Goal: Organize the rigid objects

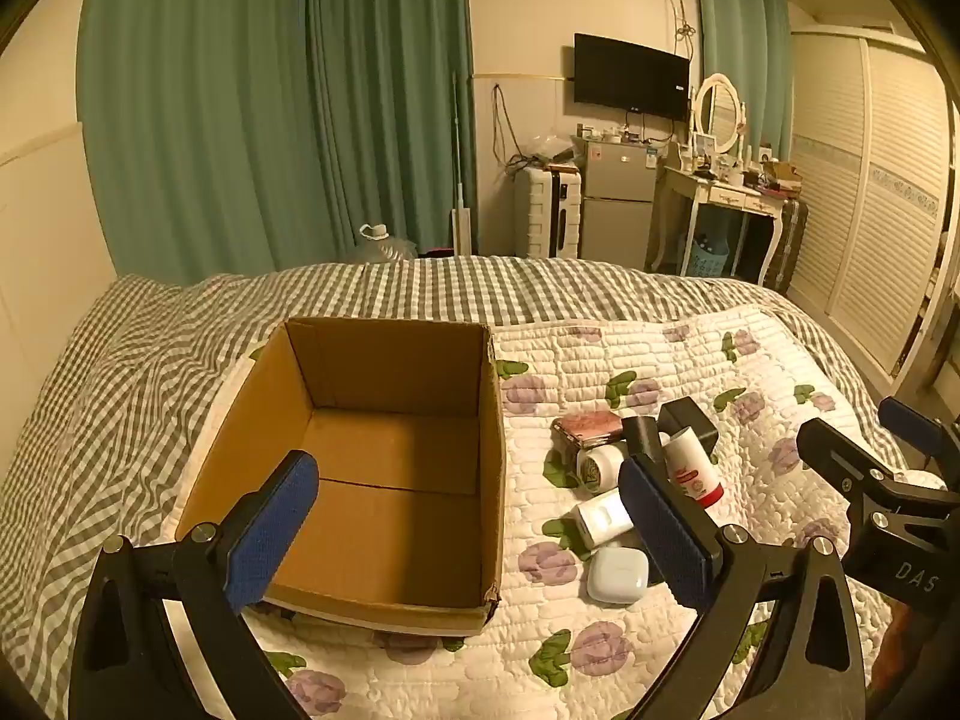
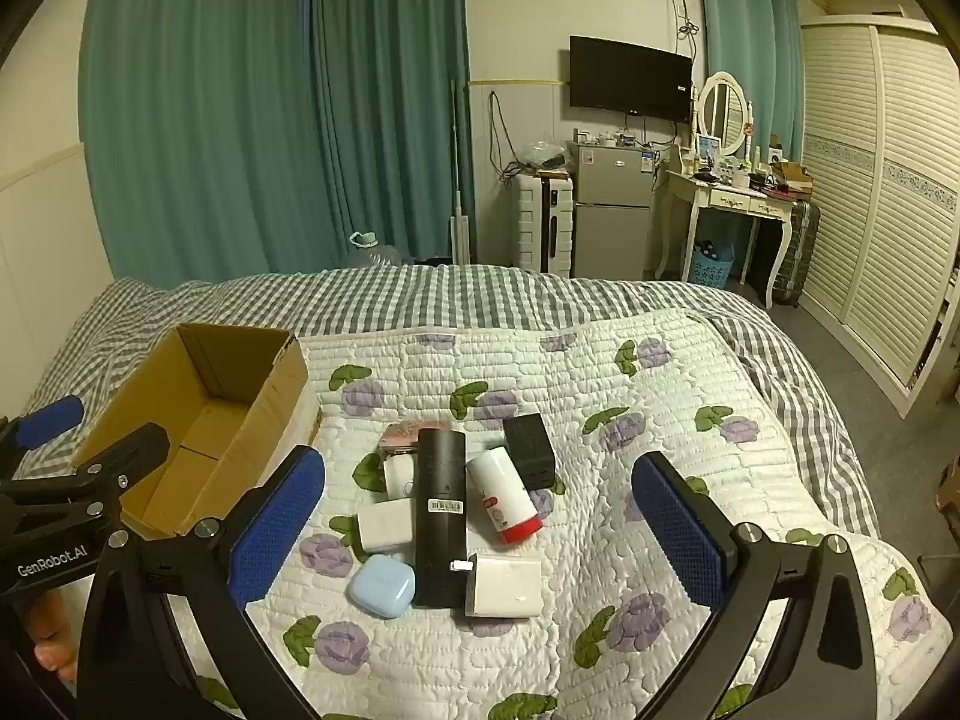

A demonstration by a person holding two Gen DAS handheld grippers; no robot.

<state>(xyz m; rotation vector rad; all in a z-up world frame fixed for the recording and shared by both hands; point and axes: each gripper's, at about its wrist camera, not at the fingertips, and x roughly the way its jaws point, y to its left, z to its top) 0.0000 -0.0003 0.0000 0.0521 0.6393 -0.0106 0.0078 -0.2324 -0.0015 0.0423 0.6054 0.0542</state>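
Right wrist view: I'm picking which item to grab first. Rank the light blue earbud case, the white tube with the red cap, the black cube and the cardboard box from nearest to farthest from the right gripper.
1. Light blue earbud case, just ahead, left of centre.
2. White tube with red cap, mid-pile, centre.
3. Black cube, back of the pile.
4. Cardboard box, far left, beside the quilt.

The right gripper has its jaws open.

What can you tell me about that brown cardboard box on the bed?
The cardboard box is plain brown corrugated card, open at the top with no flaps showing above its rim, and nothing inside it. A seam runs across its bare floor. It sits upright on the left edge of the floral quilt, beside the checked bedspread. The pile of small items lies apart to its right. One near corner looks slightly frayed. No tool touches it.
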